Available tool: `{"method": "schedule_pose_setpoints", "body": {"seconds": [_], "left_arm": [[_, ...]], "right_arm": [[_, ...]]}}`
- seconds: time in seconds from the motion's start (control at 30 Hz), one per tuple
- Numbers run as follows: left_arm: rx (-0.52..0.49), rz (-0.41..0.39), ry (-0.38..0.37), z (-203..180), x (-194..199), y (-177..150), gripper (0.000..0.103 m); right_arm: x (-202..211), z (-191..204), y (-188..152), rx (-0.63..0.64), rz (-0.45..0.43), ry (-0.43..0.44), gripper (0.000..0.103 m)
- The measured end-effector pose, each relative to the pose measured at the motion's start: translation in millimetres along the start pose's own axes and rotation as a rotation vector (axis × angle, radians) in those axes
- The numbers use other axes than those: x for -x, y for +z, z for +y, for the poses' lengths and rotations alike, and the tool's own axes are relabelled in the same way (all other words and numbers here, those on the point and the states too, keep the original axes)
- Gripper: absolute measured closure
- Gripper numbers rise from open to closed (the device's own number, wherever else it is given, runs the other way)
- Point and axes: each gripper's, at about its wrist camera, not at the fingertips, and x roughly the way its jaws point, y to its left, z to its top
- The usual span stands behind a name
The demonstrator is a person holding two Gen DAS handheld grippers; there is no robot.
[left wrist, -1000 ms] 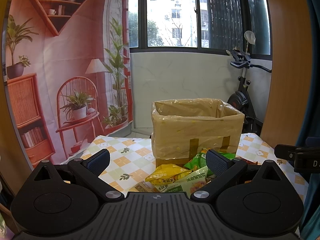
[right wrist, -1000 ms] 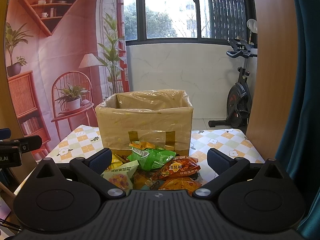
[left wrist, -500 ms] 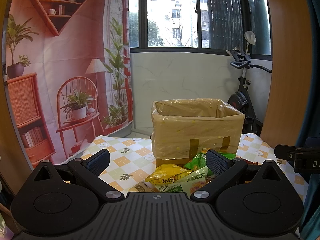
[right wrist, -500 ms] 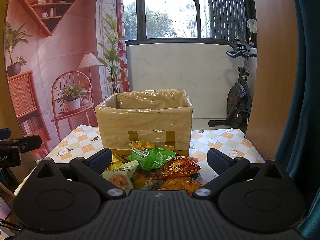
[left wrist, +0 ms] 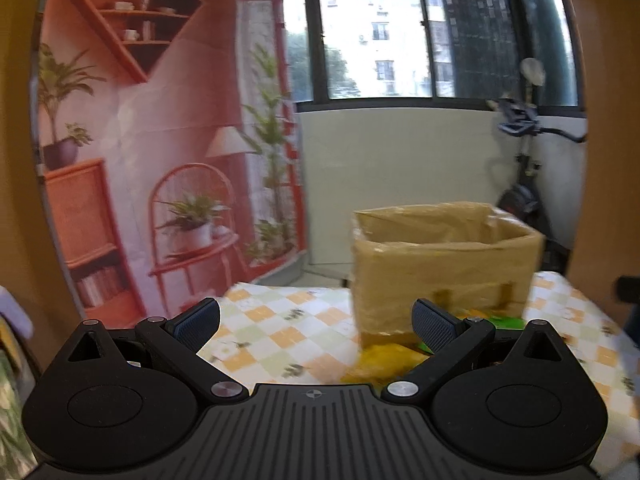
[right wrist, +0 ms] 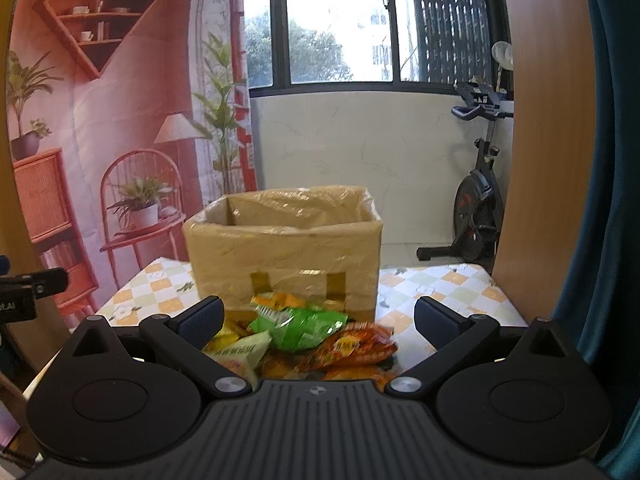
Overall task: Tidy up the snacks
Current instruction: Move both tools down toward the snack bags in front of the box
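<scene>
Right tool [right wrist: 316, 318] spread wide and empty above the checkered desk [right wrist: 448, 284], snack packets [right wrist: 304, 334] heaped between its fingers, cardboard box [right wrist: 282, 248] just beyond them, left tool [left wrist: 316, 320] also wide and empty, box ahead to its right

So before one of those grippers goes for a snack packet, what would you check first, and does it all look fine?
1. Right gripper open and empty: ok.
2. Left gripper open and empty: ok.
3. Snack pile within the right gripper's view, green packet on top and unobstructed: ok.
4. Cardboard box open at the top, ready to receive: ok.
5. Room left inside the box: cannot tell, its floor is hidden.
6. Left wrist view sharp enough to aim: not ok, it is blurred.
</scene>
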Motion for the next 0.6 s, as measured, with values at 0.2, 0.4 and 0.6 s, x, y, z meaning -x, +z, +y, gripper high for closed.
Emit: {"method": "schedule_pose_setpoints", "body": {"seconds": [0.2,0.4,0.6], "left_arm": [[0.004,-0.01,0.056,12.5,-30.8,20.6,0.0],[-0.017,0.003,0.043,13.4,-56.8,22.2,0.0],[-0.033,0.064,-0.005,4.6,-78.2,6.8,0.0]], "right_arm": [[-24.9,-25.7,22.7,-0.065,-0.072,-0.001,0.0],[-56.7,-36.4,26.8,-0.075,-0.095,0.006,0.0],[-83.7,-32.9,16.3,-0.048,-0.09,-0.015,0.0]]}}
